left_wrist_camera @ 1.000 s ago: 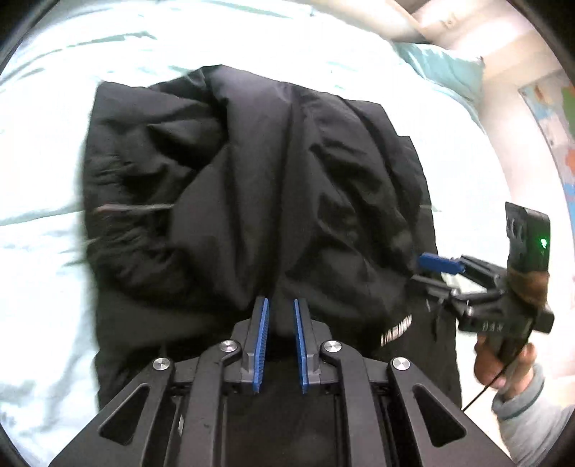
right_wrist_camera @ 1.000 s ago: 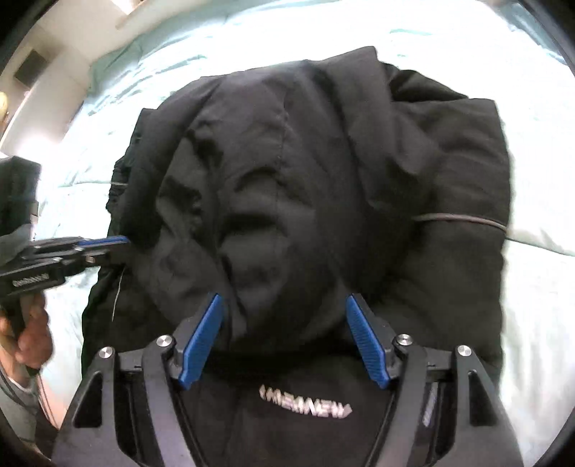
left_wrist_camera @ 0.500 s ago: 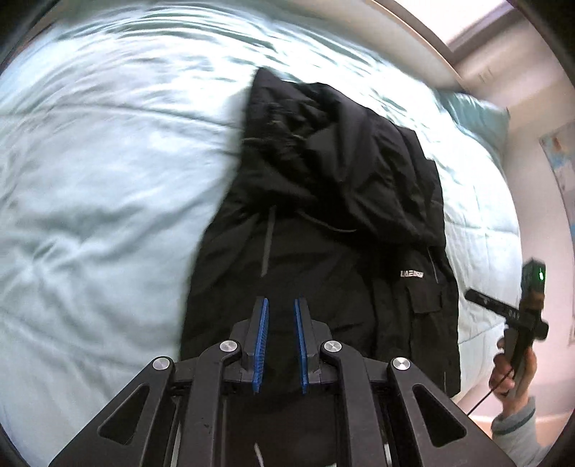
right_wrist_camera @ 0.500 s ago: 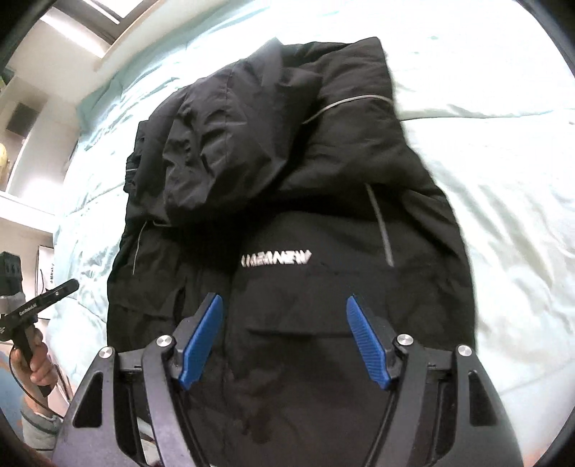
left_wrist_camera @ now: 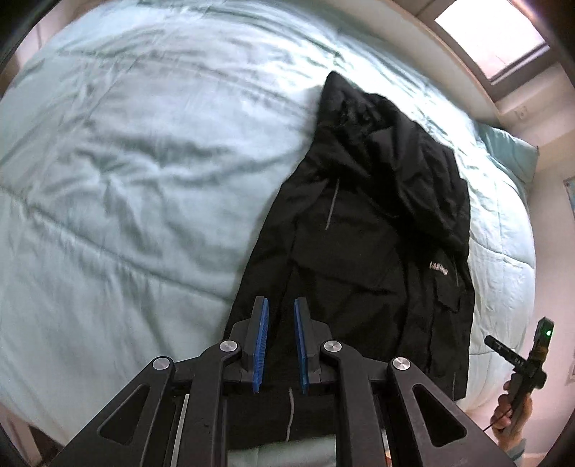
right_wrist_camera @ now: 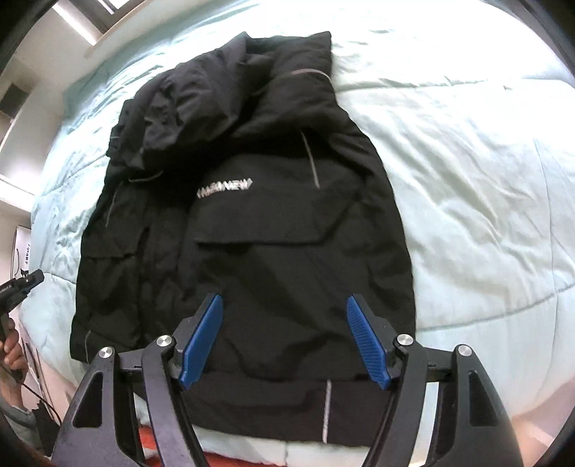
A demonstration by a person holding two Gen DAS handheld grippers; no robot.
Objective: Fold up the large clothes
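A black hooded jacket (left_wrist_camera: 373, 244) lies lengthwise on the pale green bed, sleeves folded in, hood folded down over the chest, hem toward me. It also shows in the right wrist view (right_wrist_camera: 251, 230) with a white chest logo (right_wrist_camera: 225, 187). My left gripper (left_wrist_camera: 279, 341) hovers above the hem, its jaws a narrow gap apart with nothing between them. My right gripper (right_wrist_camera: 284, 337) is wide open and empty above the hem. The right gripper (left_wrist_camera: 517, 355) shows at the far right of the left wrist view, off the bed.
The pale green quilt (left_wrist_camera: 125, 179) covers the bed, bare to the jacket's left. A green pillow (left_wrist_camera: 510, 154) lies at the far right corner below a window (left_wrist_camera: 492, 32). The bed's near edge is below the hem (right_wrist_camera: 467, 406).
Both grippers have pulled back and up from the folded hood to beyond the hem. The whole jacket is in view now. The jaws have kept their openings.
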